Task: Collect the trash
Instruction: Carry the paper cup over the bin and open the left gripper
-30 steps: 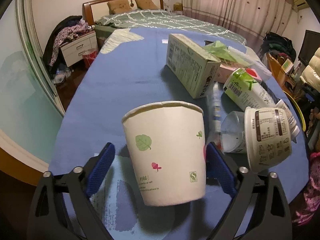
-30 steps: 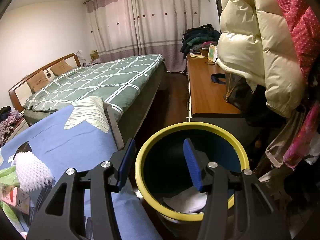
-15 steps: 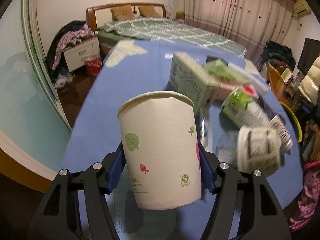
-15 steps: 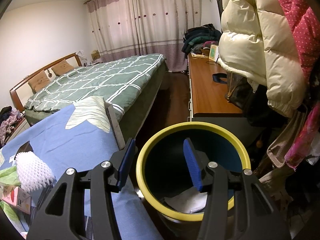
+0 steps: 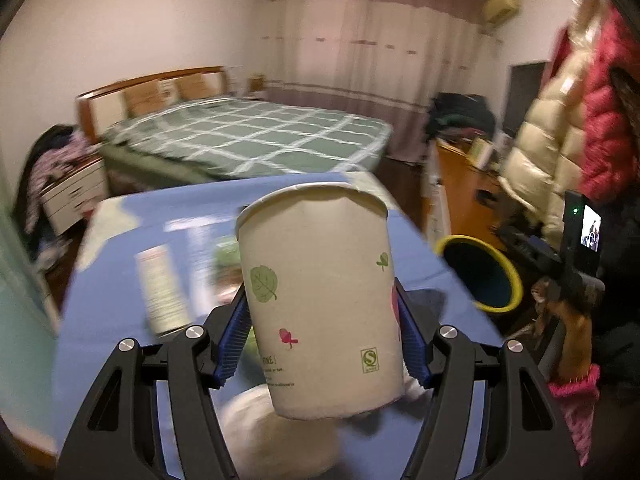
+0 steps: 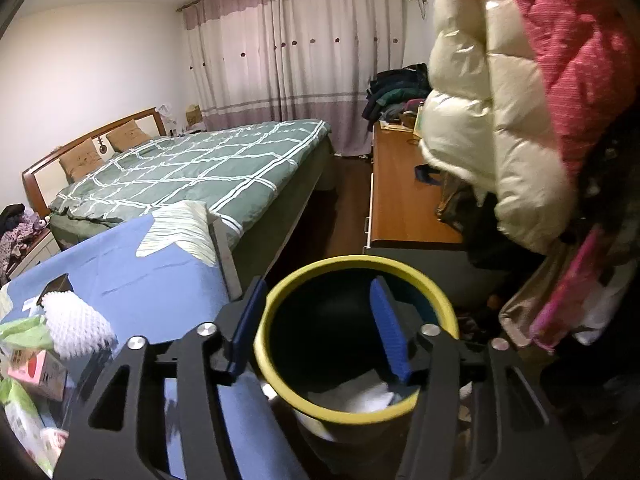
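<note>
A white paper cup (image 5: 320,292) with leaf prints hangs upright above the blue table (image 5: 112,280), clamped between the blue pads of my left gripper (image 5: 322,340). The yellow-rimmed dark bin (image 5: 460,240) stands off the table's right edge, beyond the cup. My right gripper (image 6: 318,292) hovers over that bin (image 6: 360,262) with its jaws opening. Its left finger is outside the rim and its right finger over the inside, and the pads press on nothing. White paper (image 6: 360,394) lies in the bin's bottom.
Blurred trash stays on the table: a tall box (image 5: 160,288), a white tub (image 5: 280,432), a white foam net (image 6: 76,328) and a pink carton (image 6: 36,372). A bed (image 6: 208,168), a wooden dresser (image 6: 400,200) and hanging puffy coats (image 6: 520,120) ring the bin. A hand (image 5: 572,344) is at the right.
My left gripper closed on the paper cup, lifted it off the table and swung right, bringing the bin into view. The right gripper's jaws spread a little over the bin.
</note>
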### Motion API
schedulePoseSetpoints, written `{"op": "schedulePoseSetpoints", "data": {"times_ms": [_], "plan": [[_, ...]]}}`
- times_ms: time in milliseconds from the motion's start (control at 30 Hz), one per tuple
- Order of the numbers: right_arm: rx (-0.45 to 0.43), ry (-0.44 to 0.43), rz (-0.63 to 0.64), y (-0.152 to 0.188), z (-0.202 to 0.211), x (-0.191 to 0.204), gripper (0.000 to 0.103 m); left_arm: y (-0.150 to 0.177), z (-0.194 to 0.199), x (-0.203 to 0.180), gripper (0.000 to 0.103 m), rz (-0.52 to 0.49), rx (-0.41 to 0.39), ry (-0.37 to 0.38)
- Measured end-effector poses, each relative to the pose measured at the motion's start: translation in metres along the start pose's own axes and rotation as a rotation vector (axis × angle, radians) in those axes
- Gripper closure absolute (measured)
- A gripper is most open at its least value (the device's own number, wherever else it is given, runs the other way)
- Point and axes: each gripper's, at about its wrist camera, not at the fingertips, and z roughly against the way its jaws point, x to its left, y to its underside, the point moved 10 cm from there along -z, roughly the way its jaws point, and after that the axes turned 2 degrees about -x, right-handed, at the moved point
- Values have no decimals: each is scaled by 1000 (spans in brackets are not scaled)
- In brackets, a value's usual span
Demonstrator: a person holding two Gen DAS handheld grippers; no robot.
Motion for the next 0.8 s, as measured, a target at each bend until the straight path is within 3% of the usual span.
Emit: {"op": "schedulePoseSetpoints", "data": {"times_ms": [367, 600, 800], "plan": [[-44, 29, -32, 0, 45, -55, 47, -27, -127, -159, 38, -57, 104, 178], [-70, 62, -50, 1, 70, -78, 46, -8, -218, -241, 37, -97, 242, 227], [-83, 81, -58, 2, 87, -91, 44, -1, -254, -273, 36, -144, 269, 207]]}}
